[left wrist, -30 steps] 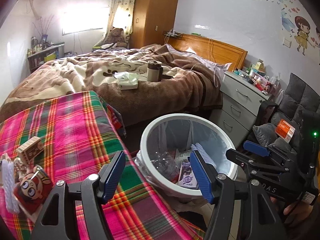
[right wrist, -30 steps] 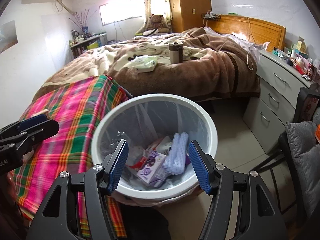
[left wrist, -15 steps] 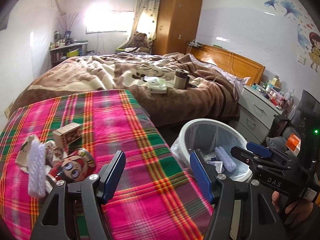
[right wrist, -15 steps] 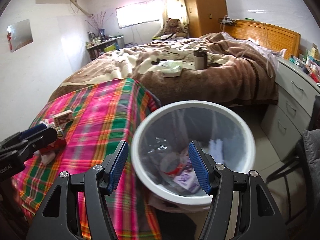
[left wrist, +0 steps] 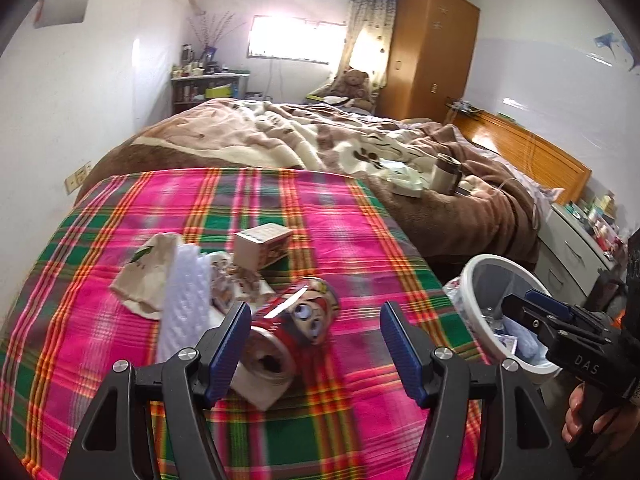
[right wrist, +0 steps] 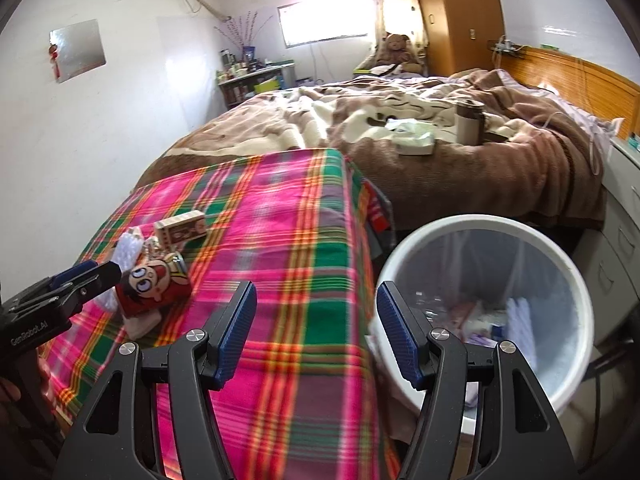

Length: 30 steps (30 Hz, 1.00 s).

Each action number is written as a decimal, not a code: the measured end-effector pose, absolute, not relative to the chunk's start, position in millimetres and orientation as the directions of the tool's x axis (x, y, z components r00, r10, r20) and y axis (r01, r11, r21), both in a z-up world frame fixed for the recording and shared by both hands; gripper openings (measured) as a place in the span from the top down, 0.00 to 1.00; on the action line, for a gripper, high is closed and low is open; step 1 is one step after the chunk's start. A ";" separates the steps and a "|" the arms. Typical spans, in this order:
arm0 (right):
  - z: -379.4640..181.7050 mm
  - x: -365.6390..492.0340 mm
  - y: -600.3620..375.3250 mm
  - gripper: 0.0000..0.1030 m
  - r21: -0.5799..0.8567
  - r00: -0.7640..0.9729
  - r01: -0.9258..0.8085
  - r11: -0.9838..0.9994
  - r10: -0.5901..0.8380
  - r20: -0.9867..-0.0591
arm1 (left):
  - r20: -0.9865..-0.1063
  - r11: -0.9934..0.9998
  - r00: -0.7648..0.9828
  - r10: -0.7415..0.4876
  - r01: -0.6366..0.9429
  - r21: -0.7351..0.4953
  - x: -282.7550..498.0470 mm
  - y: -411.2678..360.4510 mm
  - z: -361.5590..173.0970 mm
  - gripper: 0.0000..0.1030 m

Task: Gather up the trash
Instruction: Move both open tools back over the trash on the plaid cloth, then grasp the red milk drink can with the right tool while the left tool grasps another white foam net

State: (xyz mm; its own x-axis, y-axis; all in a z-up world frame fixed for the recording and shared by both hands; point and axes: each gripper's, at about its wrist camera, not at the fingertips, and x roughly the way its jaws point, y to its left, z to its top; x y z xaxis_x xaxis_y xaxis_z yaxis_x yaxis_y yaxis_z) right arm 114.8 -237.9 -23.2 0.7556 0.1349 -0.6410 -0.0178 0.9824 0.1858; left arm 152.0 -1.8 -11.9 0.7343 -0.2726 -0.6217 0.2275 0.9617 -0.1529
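Note:
A red cartoon can (left wrist: 290, 330) lies on its side on the plaid-covered table (left wrist: 280, 216), among a white padded wrap (left wrist: 186, 296), a crumpled paper bag (left wrist: 150, 268) and a small carton (left wrist: 262, 246). My left gripper (left wrist: 316, 340) is open and empty just above the can, its left finger beside the can's mouth. The white bin (right wrist: 484, 304) with a clear liner holds several pieces of trash, right of the table. My right gripper (right wrist: 316, 332) is open and empty over the table's right edge, next to the bin. The can (right wrist: 154, 286) also shows in the right wrist view.
A bed with a brown blanket (left wrist: 360, 148) stands behind the table, with a tumbler (left wrist: 446, 172) and a tissue pack (right wrist: 412, 138) on it. White drawers (left wrist: 572, 240) are at the right, a wooden wardrobe (left wrist: 432, 52) at the back.
Both grippers have swung left, away from the bin. My left gripper now hovers over the trash pile on the table; my right gripper has left the bin's mouth for the table edge.

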 end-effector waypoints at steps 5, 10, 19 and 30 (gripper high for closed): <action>-26.2 125.1 -220.7 0.38 0.201 0.737 -0.049 0.978 0.171 -0.653 | -0.623 0.974 0.748 -0.228 0.172 -0.150 154.9 25.6 -15.6 0.35; -31.5 134.8 -198.4 0.38 0.216 0.712 -0.085 0.973 0.211 -0.670 | -0.648 0.986 0.743 -0.165 0.102 -0.134 158.6 56.9 -25.8 0.35; -34.7 161.2 -154.6 0.38 0.289 0.663 -0.140 0.947 0.306 -0.683 | -0.667 0.983 0.727 -0.163 0.066 -0.169 166.4 104.4 -39.3 0.35; -52.3 198.6 -112.1 0.30 0.383 0.574 -0.112 0.917 0.374 -0.728 | -0.699 0.978 0.687 -0.197 0.092 -0.184 187.7 119.8 -53.2 0.35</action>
State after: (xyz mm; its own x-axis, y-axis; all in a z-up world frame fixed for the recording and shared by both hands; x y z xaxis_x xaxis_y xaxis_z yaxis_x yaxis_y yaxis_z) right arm 198.6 -112.1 -52.3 0.5737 0.3745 -0.7285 -0.1121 0.9169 0.3830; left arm 187.7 119.8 -53.2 0.6870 -0.1967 -0.6995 0.0923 0.9785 -0.1845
